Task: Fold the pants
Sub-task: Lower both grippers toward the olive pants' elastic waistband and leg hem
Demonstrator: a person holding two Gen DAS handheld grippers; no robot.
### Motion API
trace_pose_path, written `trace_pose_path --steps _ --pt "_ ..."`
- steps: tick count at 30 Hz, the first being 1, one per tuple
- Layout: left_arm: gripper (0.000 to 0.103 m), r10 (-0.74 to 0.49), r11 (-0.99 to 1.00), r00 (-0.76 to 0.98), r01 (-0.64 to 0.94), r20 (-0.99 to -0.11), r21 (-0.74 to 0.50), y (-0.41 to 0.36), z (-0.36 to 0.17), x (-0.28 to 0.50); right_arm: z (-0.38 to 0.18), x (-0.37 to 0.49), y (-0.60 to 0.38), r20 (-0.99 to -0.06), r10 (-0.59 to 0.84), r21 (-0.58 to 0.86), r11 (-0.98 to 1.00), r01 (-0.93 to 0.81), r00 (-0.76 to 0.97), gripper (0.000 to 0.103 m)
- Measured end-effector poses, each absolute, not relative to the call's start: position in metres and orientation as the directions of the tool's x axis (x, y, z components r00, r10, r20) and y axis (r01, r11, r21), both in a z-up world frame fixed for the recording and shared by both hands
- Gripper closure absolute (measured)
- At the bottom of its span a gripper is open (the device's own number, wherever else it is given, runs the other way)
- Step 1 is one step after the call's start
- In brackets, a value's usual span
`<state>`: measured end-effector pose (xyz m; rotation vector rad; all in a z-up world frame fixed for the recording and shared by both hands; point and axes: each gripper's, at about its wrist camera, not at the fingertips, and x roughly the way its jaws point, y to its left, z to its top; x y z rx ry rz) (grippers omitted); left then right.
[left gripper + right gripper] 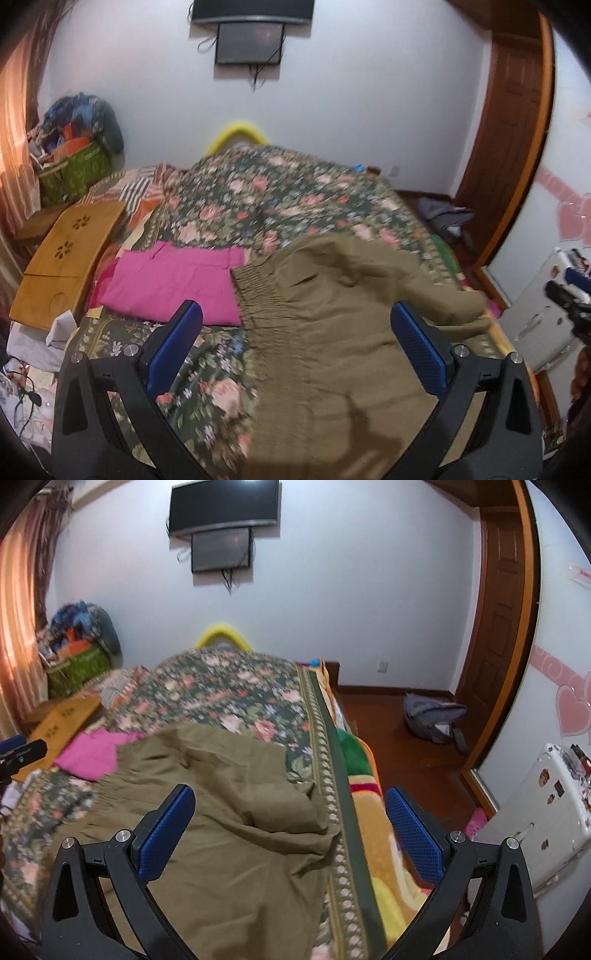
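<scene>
Olive pants [332, 325] lie rumpled on the floral bedspread [258, 192], reaching its right edge, their near end cut off. Left gripper [295, 332] and right gripper [290, 818] both gape empty above them. Folded pink garment [173, 280] adjoins the waistband.

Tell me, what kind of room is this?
Most likely a bedroom in someone's home. There is a bed with a flowery cover, a TV on the wall, and pants spread out on the bed for folding.
</scene>
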<state>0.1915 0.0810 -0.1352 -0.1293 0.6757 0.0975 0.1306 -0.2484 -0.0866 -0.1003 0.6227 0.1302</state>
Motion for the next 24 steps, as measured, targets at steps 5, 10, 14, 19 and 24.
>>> trace_pose_path --steps 5,10,14,19,24 --pt "0.0 0.104 0.982 0.727 -0.182 -0.678 -0.045 0.109 -0.164 0.24 -0.1 0.17 -0.258 -0.623 0.107 -0.047 0.984 -0.174 0.775 0.0" --pt "0.0 0.107 0.987 0.696 -0.158 -0.71 -0.006 0.128 -0.19 0.283 -0.11 0.215 -0.263 -0.654 0.144 -0.023 0.978 -0.21 0.742 0.0" --pt "0.007 0.107 0.992 0.687 -0.118 -0.718 0.035 0.133 -0.208 0.307 -0.121 0.249 -0.256 -0.673 0.178 -0.024 0.965 -0.262 0.718 0.0" --pt "0.019 0.073 0.996 0.635 -0.088 -0.769 0.022 0.148 -0.236 0.339 -0.145 0.295 -0.244 -0.736 0.249 0.011 0.934 -0.357 0.629 0.0" --pt "0.026 0.09 0.992 0.578 -0.124 -0.811 0.022 0.164 -0.259 0.362 -0.17 0.329 -0.229 -0.791 0.23 -0.027 0.913 -0.407 0.568 0.001"
